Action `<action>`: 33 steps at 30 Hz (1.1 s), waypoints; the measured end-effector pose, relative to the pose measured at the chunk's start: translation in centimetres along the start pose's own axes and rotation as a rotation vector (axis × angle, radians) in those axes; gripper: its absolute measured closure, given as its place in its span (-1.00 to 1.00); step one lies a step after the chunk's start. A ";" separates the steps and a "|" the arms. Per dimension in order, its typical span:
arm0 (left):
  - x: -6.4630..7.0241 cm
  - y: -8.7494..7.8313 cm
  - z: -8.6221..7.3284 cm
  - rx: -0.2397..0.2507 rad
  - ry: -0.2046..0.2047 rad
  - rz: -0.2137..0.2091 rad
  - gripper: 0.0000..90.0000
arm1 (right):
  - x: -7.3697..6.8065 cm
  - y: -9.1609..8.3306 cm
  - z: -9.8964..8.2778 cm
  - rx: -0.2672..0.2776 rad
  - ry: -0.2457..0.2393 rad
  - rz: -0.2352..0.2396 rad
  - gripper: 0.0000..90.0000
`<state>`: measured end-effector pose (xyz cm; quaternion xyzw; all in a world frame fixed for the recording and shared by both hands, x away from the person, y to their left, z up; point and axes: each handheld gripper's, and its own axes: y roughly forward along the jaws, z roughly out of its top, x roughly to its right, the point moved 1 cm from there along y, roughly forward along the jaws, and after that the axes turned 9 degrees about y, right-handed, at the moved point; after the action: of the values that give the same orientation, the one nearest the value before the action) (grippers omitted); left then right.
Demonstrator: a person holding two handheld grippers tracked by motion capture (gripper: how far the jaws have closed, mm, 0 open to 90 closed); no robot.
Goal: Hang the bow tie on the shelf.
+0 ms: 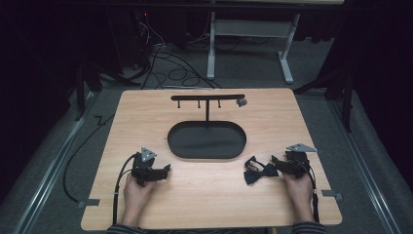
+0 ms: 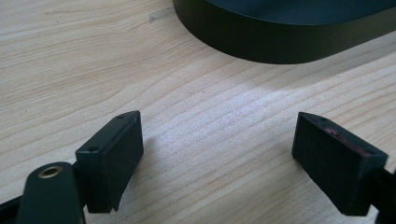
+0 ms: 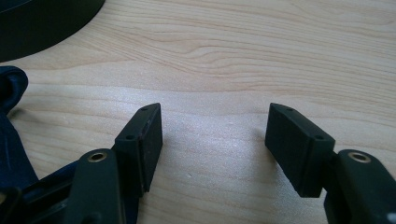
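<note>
Just beside the right gripper point(image 1: 281, 164), toward the left gripper point(image 1: 157, 171): dark bow tie point(image 1: 258, 170) flat on the table point(image 1: 204, 200), unheld, near the oval tray point(image 1: 207, 140) of the hook stand point(image 1: 208, 98). Nothing hung yet, judging by the bare pegs; picking up and hanging all left. Both tongs spread wide, empty, low over wood, the left well apart from the tie.
</note>
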<state>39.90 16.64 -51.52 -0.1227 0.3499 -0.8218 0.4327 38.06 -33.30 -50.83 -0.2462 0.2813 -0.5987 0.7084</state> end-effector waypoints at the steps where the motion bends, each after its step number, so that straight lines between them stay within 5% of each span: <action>1: 0.0 0.0 0.0 0.000 0.000 0.000 -0.63 | 0.0 0.0 0.0 0.000 0.000 0.001 -0.15; 8: 0.0 0.0 0.0 -0.002 0.000 0.000 -0.63 | 0.1 -0.2 -0.1 0.009 0.001 0.003 0.04; 16: 0.0 0.0 0.0 -0.002 -0.001 0.000 -0.63 | -0.2 -2.0 0.1 0.098 0.024 0.072 0.21; 33: 0.0 0.0 0.0 -0.002 -0.001 0.001 -0.63 | -1.9 -3.9 -0.1 0.105 -0.012 0.158 0.36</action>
<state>39.87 16.64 -51.51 -0.1232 0.3505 -0.8213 0.4330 34.99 -32.01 -48.00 -0.1893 0.2638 -0.5536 0.7669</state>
